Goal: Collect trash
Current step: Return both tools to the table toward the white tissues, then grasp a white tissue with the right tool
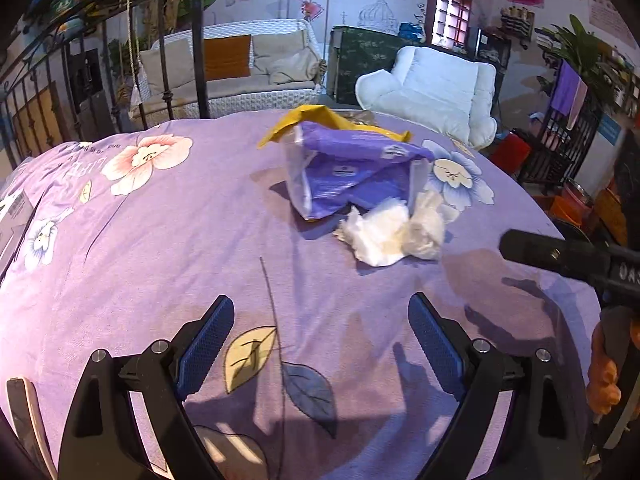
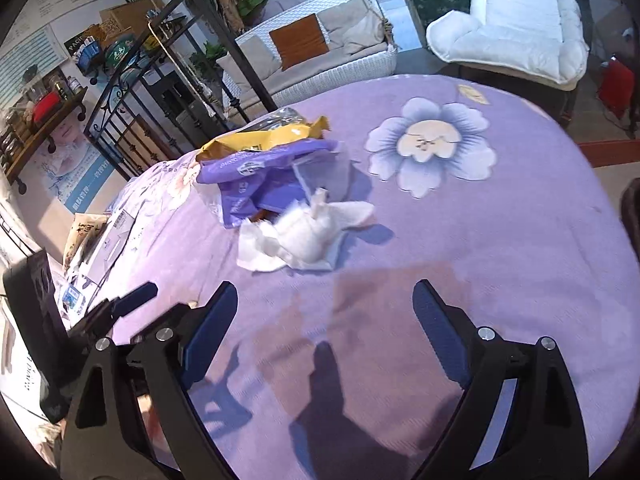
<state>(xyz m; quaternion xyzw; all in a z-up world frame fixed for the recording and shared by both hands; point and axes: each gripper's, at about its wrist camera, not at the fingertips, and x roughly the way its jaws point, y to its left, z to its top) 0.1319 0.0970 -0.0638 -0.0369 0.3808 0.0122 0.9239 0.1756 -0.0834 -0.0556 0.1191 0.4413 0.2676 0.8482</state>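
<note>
A pile of trash lies on the purple flowered tablecloth (image 1: 168, 240): a purple plastic wrapper (image 1: 352, 176), a yellow wrapper (image 1: 304, 120) behind it and crumpled white tissues (image 1: 392, 232) in front. The same pile shows in the right wrist view: purple wrapper (image 2: 256, 184), yellow wrapper (image 2: 264, 138), tissues (image 2: 304, 236). My left gripper (image 1: 322, 312) is open and empty, short of the tissues. My right gripper (image 2: 324, 300) is open and empty, just short of the tissues. The right gripper's finger also shows at the right edge of the left wrist view (image 1: 560, 252).
Papers and boxes (image 2: 100, 248) lie at the table's left edge, with a dark box (image 2: 36, 320) nearer. Beyond the table stand a white wicker sofa (image 1: 248, 76), a white cushioned chair (image 1: 436, 88) and a black metal rack (image 2: 152, 80).
</note>
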